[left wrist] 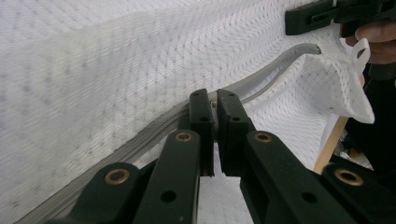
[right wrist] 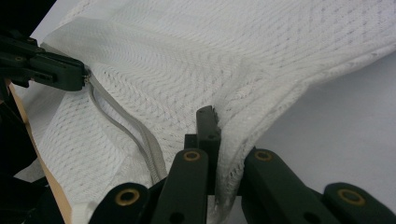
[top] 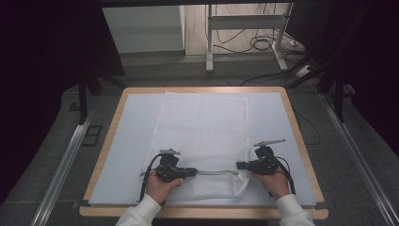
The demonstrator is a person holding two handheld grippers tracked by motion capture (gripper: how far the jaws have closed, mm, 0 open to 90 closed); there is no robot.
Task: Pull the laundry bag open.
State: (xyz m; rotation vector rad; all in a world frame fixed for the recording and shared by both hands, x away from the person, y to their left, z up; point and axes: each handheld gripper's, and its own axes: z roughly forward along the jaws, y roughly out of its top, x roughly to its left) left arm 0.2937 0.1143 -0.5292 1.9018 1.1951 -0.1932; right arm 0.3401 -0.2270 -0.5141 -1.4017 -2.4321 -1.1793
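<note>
We are clamping the left gripper on the grey zipper of the white mesh laundry bag and pinching its corner fabric with the right gripper, just ahead of both. Pulling unevenly risks the zipper jamming in mesh. The left gripper view is showing a white loop tab that the high view is hiding.

The mesh bag lies in the middle of the table; the left gripper is at its near left; the right gripper is at its near right corner.
</note>
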